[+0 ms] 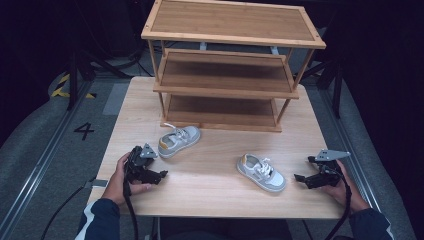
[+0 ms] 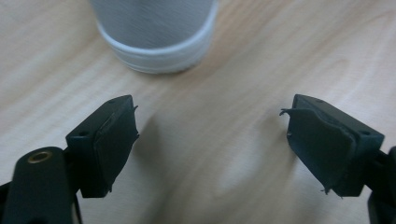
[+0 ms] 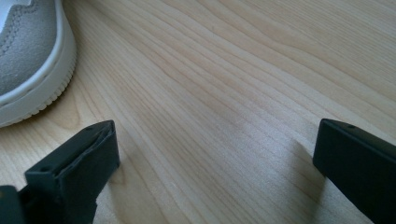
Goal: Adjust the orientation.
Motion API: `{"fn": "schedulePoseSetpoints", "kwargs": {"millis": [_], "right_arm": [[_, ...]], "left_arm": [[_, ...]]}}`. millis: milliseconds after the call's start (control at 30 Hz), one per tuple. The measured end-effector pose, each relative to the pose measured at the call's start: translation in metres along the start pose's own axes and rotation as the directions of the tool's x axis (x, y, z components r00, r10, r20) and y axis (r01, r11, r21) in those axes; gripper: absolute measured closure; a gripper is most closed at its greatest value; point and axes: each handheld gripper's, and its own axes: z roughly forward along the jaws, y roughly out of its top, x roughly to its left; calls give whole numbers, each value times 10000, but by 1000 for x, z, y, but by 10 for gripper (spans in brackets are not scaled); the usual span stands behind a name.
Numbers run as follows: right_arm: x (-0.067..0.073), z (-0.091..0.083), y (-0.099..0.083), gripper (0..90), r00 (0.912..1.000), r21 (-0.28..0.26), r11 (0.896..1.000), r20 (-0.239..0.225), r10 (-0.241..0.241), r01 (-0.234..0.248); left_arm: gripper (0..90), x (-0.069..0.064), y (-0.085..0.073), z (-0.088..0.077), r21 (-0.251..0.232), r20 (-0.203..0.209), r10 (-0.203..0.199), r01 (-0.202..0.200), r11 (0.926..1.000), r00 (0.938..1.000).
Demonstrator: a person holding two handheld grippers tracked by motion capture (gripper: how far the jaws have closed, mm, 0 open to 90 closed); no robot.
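Your left tool [image 1: 159, 169] and right tool [image 1: 304, 169] rest on the tabletop [image 1: 215, 195], jaws apart, empty. One grey sneaker [image 1: 178, 140] lies just ahead of the left tool, another [image 1: 261, 172] just beside the right. Likely next: grasp each for the shoe rack [image 1: 227, 65].

Dark sleeves [image 1: 102, 219], black jaws, cables

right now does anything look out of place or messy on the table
The two shoes lie apart, pointing different ways: one near the shelf, one nearer the right gripper. Nothing is spilled or visibly damaged.
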Motion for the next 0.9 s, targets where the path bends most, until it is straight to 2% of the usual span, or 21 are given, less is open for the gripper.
{"fn": "schedulePoseSetpoints", "kwargs": {"millis": [67, 167, 300, 467, 500, 533, 667, 733, 833, 900], "right_arm": [[0, 0, 0, 6, 10000, 1, 10000, 2, -3, 3], [0, 0, 0, 6, 10000, 1, 10000, 1, -1, 1], [0, 0, 0, 6, 10000, 2, 10000, 4, 0, 0], [0, 0, 0, 6, 10000, 0, 10000, 2, 1, -1], [0, 0, 0, 6, 10000, 0, 10000, 2, 1, -1], [0, 0, 0, 6, 10000, 1, 10000, 3, -1, 1], [0, 0, 0, 6, 10000, 1, 10000, 1, 1, -1], [0, 0, 0, 6, 10000, 2, 10000, 3, -1, 1], [0, 0, 0, 6, 10000, 0, 10000, 3, 1, -1], [0, 0, 0, 6, 10000, 2, 10000, 1, -1, 1]], "left_arm": [[161, 7, 3, -1, -203, 326, -60, 67, 9998, 9995], [161, 10, 10, 0, -368, 185, -211, 217, 9991, 9996], [168, 10, 20, -2, -624, 24, 157, -156, 9979, 9999], [181, 15, 35, -2, -1132, -187, 17, -38, 9936, 9998], [177, 15, 35, -2, -1132, -187, 17, -38, 9936, 9998], [173, 17, 39, 1, -1221, -9, -112, 110, 9925, 9999], [185, 18, 45, 7, -1195, 160, -79, 98, 9928, 9998], [186, 20, 48, 14, -1214, 183, -205, 226, 9923, 9996], [202, 22, 50, 20, -1120, 512, -367, 423, 9928, 9980], [203, 21, 50, 21, -1111, 454, -342, 391, 9930, 9984]]}}
